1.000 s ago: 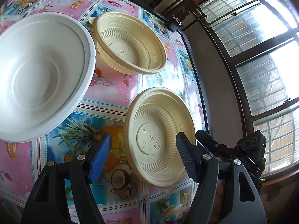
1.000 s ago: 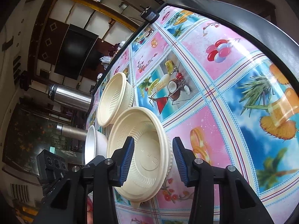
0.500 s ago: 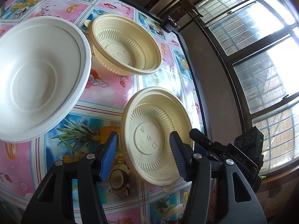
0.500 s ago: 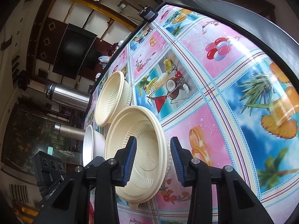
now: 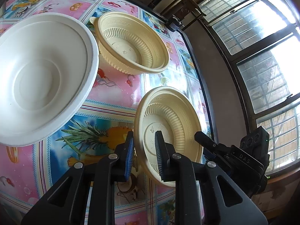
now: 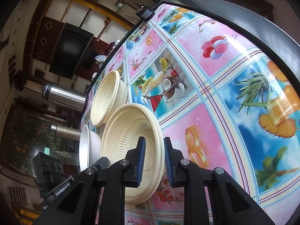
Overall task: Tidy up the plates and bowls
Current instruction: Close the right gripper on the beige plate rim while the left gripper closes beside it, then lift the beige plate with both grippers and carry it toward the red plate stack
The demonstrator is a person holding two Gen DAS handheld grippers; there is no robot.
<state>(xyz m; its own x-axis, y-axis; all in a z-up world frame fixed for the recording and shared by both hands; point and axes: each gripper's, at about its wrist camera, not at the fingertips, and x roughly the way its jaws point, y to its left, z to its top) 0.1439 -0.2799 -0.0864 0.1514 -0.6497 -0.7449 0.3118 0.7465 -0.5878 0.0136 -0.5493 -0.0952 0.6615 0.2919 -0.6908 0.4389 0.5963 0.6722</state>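
Observation:
A ribbed cream bowl (image 5: 168, 123) (image 6: 129, 138) sits near the table's corner. My left gripper (image 5: 144, 157) is shut on its rim, one finger inside and one outside. From the opposite side my right gripper (image 6: 154, 161) is shut on the same bowl's rim; its black body (image 5: 234, 155) shows behind the bowl. A second cream bowl (image 5: 131, 43) (image 6: 106, 99) stands farther back. Beside it rests a larger white bowl (image 5: 41, 75) (image 6: 84, 146). The left gripper's body (image 6: 48, 168) shows at the lower left of the right wrist view.
A glossy fruit-print cloth covers the table (image 5: 116, 86) (image 6: 215, 75), whose dark edge (image 5: 202, 86) runs beside a window wall. A small black device (image 5: 175, 21) (image 6: 145, 13) sits at the far edge. Two steel flasks (image 6: 63, 95) stand beyond the bowls.
Both grippers went from wide open to shut on opposite rims of the near cream bowl. The left gripper also moved forward a little.

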